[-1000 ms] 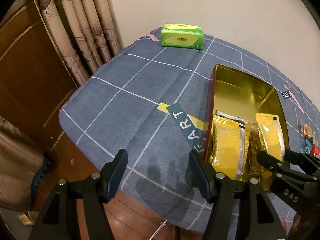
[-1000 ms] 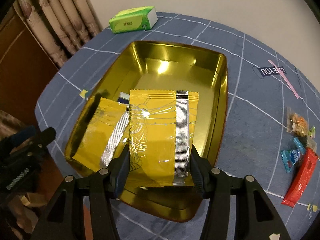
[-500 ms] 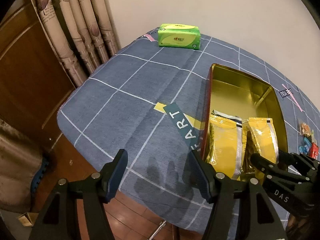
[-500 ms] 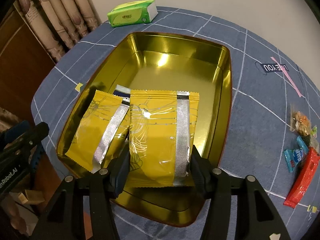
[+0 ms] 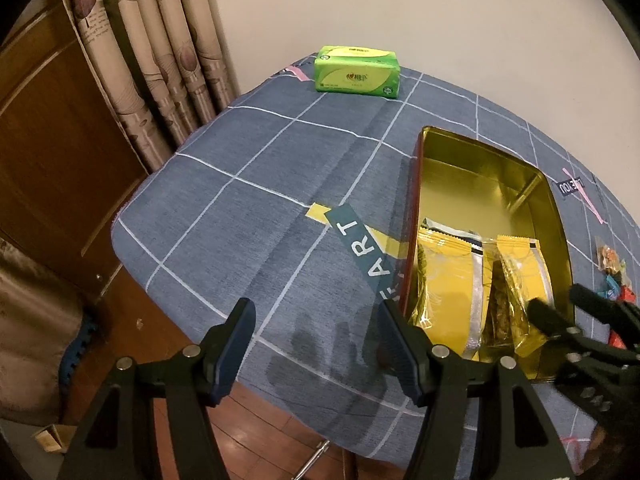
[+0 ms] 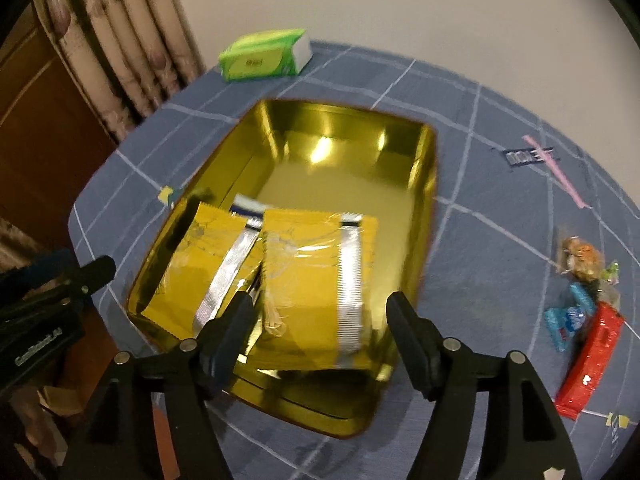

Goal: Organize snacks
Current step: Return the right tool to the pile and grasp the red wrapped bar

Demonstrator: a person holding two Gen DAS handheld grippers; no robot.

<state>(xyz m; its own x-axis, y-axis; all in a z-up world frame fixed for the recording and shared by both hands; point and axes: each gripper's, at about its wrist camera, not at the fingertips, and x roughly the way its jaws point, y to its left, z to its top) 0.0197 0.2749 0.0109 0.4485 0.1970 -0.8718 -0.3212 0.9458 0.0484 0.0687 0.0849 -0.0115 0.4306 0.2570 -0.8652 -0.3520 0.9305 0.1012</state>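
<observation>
A gold tin box (image 6: 426, 184) (image 5: 448, 148) stands on the blue checked tablecloth. Two yellow snack packets lie in its near end: one on the left (image 6: 204, 256) and one on the right (image 6: 316, 280) (image 5: 520, 276). My right gripper (image 6: 320, 320) is open, its fingers either side of the right packet's near end and not gripping it. My left gripper (image 5: 316, 336) is open and empty over the cloth, left of the box. Loose snacks lie right of the box: a red packet (image 6: 592, 364), a blue one (image 6: 568, 316) and a clear bag (image 6: 584, 260).
A green tissue pack (image 5: 356, 74) (image 6: 264, 60) sits at the far edge of the table near the curtain (image 5: 160, 52). The table's near-left edge drops to a wooden floor (image 5: 256, 432). A wall stands behind the table.
My right gripper has opened and pulled back a little, leaving the right yellow packet lying in the box. The left gripper has barely moved.
</observation>
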